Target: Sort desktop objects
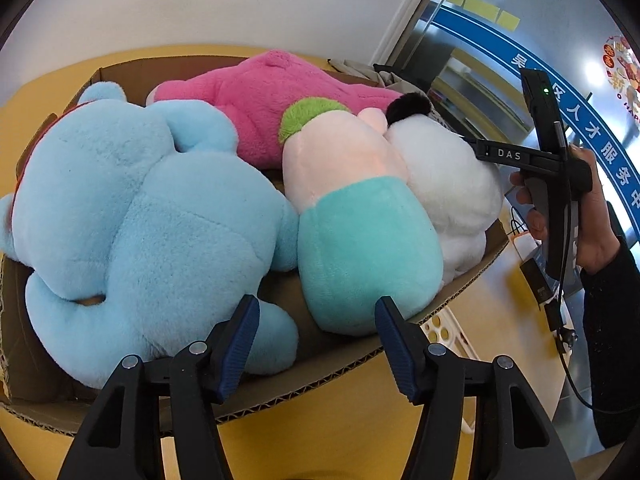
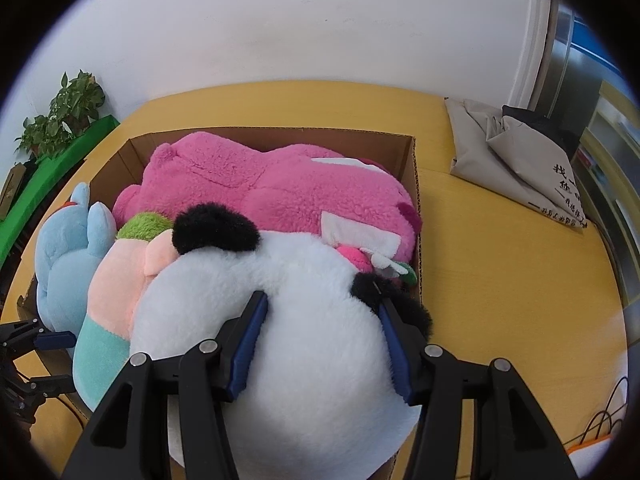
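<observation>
A cardboard box (image 1: 320, 384) (image 2: 280, 140) on the yellow table holds several plush toys. They are a light blue one (image 1: 140, 220) (image 2: 64, 256), a pink one (image 1: 256, 96) (image 2: 260, 184), a peach-and-teal one (image 1: 352, 220) (image 2: 108, 292) and a white panda (image 1: 444, 168) (image 2: 280, 320) with black ears. My right gripper (image 2: 322, 300) is shut on the panda's white body at the box's near right corner, its pads sunk into the fur. My left gripper (image 1: 317, 302) hangs open over the box's near rim, between the blue and teal toys, touching neither.
A folded grey fabric bag (image 2: 500, 152) lies at the table's far right. A potted plant (image 2: 68, 108) and a green board stand off the table's left edge. Cables (image 2: 600, 420) and a white perforated tray (image 1: 444, 332) sit beside the box's right corner.
</observation>
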